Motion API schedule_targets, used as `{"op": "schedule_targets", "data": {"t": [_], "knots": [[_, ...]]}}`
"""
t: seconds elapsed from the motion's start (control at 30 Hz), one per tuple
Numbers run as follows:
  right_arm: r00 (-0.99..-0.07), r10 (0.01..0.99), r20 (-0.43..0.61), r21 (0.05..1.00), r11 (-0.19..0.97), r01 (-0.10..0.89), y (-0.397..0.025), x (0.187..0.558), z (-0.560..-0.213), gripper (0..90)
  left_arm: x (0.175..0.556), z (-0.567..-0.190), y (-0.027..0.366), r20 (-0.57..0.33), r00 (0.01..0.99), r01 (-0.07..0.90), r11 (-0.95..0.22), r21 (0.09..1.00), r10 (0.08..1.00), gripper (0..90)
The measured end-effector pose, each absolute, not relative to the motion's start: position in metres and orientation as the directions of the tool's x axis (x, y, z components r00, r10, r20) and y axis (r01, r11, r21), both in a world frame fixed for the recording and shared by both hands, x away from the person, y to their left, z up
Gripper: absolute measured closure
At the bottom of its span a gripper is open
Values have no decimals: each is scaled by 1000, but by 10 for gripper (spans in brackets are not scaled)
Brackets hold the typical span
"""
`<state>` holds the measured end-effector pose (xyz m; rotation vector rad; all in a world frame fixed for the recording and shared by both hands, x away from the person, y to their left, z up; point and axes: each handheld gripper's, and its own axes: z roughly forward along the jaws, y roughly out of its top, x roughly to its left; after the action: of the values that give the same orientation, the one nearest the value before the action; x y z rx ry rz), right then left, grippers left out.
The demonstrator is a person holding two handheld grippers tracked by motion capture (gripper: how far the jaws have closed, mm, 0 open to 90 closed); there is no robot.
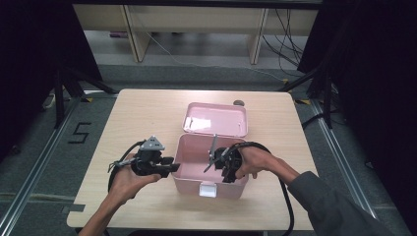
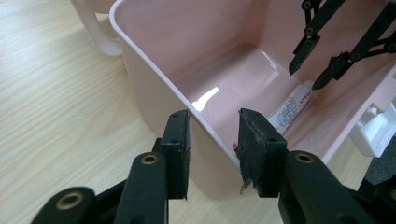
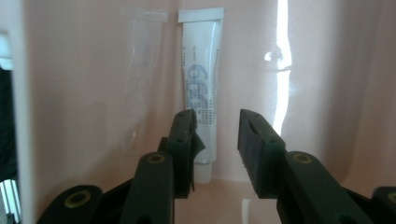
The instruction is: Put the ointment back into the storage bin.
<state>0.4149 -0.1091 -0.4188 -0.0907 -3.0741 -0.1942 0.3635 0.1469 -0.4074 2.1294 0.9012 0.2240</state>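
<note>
Currently, a pink plastic box [image 1: 196, 169] with a hinged lid [image 1: 216, 119] thrown back sits open near the middle of a light wooden table [image 1: 137, 113], its white front latch [image 1: 208, 190] facing the person. Inside, a white squeeze tube with blue print [image 3: 201, 93] lies on the box floor against one wall; the left gripper view shows the same tube [image 2: 292, 109] low along the far wall. The left gripper [image 2: 212, 149] straddles the box's left wall, one jaw outside and one inside, jaws spread with a visible gap on either side of the wall. The right gripper [image 3: 215, 140] reaches down into the box with jaws spread, holding nothing, tips just above the tube's capped end. Both hands come from the table's near edge.
</note>
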Motion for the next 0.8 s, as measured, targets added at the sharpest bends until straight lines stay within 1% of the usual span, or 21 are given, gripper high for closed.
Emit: {"op": "schedule_targets", "data": {"t": [0.03, 0.07, 0.17, 0.2, 0.23, 0.27, 0.3, 0.37, 0.4, 0.43, 0.47, 0.5, 0.53, 0.57, 0.63, 0.67, 0.8], "knots": [[-996, 69, 63, 108, 991, 75, -110, 414, -416, 673, 364, -407, 147, -135, 731, 529, -429, 733, 669, 640], [-994, 85, 74, 124, 988, 93, -111, 414, -416, 674, 363, -407, 147, -135, 731, 529, -429, 732, 669, 640], [-998, 47, 45, 128, 990, 53, -114, 417, -413, 673, 363, -407, 147, -136, 731, 529, -429, 732, 669, 640], [-990, 124, 74, 150, 980, 134, -114, 413, -409, 662, 363, -407, 147, -143, 731, 530, -424, 734, 667, 639], [-995, 89, 52, 148, 984, 95, -115, 416, -407, 662, 363, -407, 147, -139, 736, 527, -433, 731, 662, 639], [-991, 119, 59, 152, 980, 127, -116, 415, -406, 661, 363, -407, 147, -138, 732, 528, -428, 733, 667, 639], [-995, 95, 43, 157, 982, 101, -117, 417, -404, 661, 363, -407, 147, -139, 736, 527, -433, 731, 662, 639], [-995, 90, 31, 174, 980, 94, -118, 419, -402, 654, 363, -407, 147, -141, 734, 528, -429, 733, 664, 639], [-988, 150, 38, 186, 970, 154, -120, 417, -395, 639, 363, -407, 147, -140, 735, 528, -431, 732, 663, 639], [-988, 150, 38, 186, 970, 154, -120, 417, -395, 639, 363, -407, 147, -140, 735, 528, -431, 732, 663, 639], [-983, 178, 35, 207, 961, 181, -122, 419, -390, 634, 363, -407, 147, -138, 733, 527, -428, 734, 666, 639], [-983, 178, 35, 207, 961, 181, -122, 419, -390, 634, 363, -407, 147, -138, 733, 527, -428, 734, 666, 639], [-989, 147, 16, 251, 957, 146, -125, 423, -387, 631, 363, -407, 147, -138, 733, 527, -429, 734, 666, 639], [-983, 183, 22, 248, 951, 183, -126, 421, -385, 631, 363, -407, 147, -138, 733, 527, -429, 734, 666, 639], [-983, 184, 18, 254, 950, 182, -128, 422, -383, 630, 363, -407, 147, -137, 733, 527, -429, 734, 666, 639], [-976, 218, 5, 281, 936, 211, -132, 424, -380, 628, 363, -407, 147, -137, 733, 527, -429, 734, 666, 639], [-968, 252, 12, 314, 918, 243, -139, 426, -374, 617, 363, -407, 147, -139, 733, 528, -427, 734, 666, 639]]}}
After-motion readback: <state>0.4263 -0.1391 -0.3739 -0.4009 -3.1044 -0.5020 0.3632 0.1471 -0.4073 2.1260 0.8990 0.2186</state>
